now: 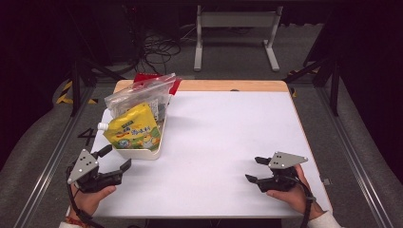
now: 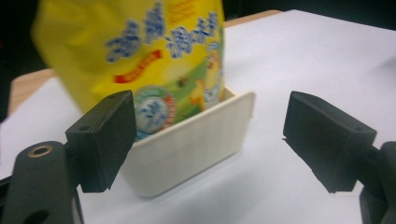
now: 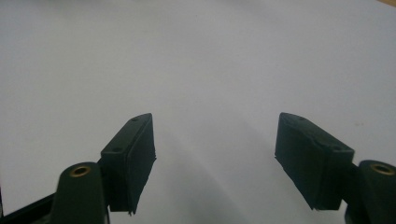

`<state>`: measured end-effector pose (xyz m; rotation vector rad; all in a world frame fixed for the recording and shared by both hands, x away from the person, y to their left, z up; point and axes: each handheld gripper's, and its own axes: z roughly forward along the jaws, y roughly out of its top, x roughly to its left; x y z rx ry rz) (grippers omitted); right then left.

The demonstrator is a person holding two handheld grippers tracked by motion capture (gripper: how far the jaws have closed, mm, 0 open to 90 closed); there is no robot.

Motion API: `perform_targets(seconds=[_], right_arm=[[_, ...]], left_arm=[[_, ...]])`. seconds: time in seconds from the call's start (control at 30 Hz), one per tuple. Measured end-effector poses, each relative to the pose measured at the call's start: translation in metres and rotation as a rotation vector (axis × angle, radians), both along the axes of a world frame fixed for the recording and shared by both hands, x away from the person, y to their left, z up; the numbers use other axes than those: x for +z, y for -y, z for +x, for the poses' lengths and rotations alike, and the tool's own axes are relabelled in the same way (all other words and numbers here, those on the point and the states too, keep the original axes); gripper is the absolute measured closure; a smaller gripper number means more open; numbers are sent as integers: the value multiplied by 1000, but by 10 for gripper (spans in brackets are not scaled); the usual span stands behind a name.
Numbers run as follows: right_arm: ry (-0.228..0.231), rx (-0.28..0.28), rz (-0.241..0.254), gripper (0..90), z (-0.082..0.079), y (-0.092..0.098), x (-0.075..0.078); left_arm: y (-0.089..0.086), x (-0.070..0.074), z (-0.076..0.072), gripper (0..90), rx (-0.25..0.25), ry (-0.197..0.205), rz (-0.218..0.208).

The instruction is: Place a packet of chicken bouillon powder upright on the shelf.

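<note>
While the yellow snack pouch (image 1: 131, 129) is propped in the cream tray (image 1: 142, 153) at the table's left, the left gripper (image 1: 117, 158) (jaws wide, nothing gripped) is held just near it; the right gripper (image 1: 255, 169) is kept open at near right.

yellow pouch (image 1: 133, 130) upright in cream bin (image 1: 142, 153)

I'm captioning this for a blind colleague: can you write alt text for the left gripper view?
A yellow printed pouch stands in a cream tray on a white table, seen close and slightly blurred. The left tool has its two black jaws wide apart in the foreground, holding nothing, with the tray's corner between and just beyond them.
</note>
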<state>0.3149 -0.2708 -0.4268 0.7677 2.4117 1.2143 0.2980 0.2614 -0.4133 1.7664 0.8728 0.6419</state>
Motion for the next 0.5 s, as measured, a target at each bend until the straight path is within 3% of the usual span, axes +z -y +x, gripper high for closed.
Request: perform_targets(seconds=[0.3, 0.5], right_arm=[[15, -12, 1, 259, 0, 3, 1], [30, -24, -13, 237, -1, 5, 2]], left_arm=[[25, -10, -3, 172, -79, -43, 34], [42, -17, -2, 166, -132, -63, 80]])
